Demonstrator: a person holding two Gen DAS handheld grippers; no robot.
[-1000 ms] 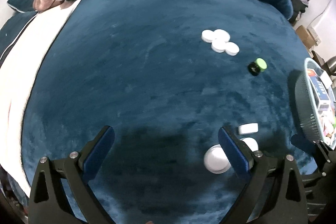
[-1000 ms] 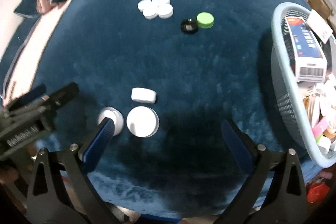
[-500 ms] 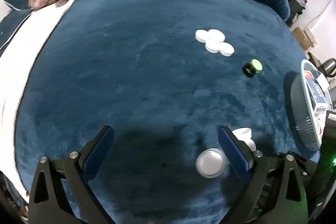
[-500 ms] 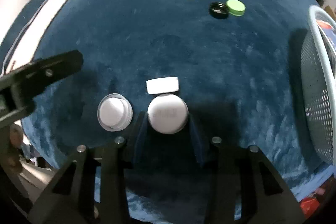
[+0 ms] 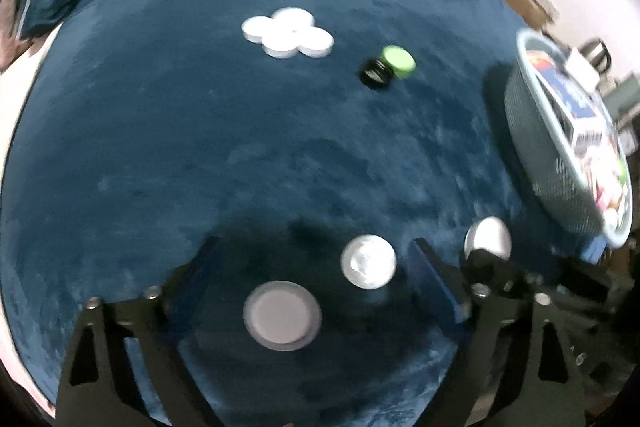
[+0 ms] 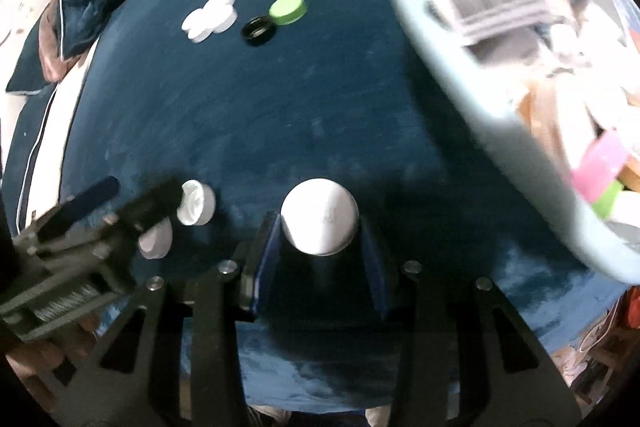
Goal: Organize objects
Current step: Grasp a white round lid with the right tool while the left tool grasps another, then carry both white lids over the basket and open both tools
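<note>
blue plush blanket point(image 5: 200, 147) lies under everything. our right gripper point(image 6: 318, 231) has its fingers clamped on a white round jar point(image 6: 319, 221), lifted beside the basket point(image 6: 440, 67). our left gripper point(image 5: 316, 267) has its fingers apart around a white lid point(image 5: 282, 315) and a silver cap point(image 5: 368, 261).

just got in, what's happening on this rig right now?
Sorting lids on a blue blanket. The right gripper is shut on a white round lid, with the basket close on its right. The left gripper is open over two more white lids. Four white caps sit grouped farther back.
</note>
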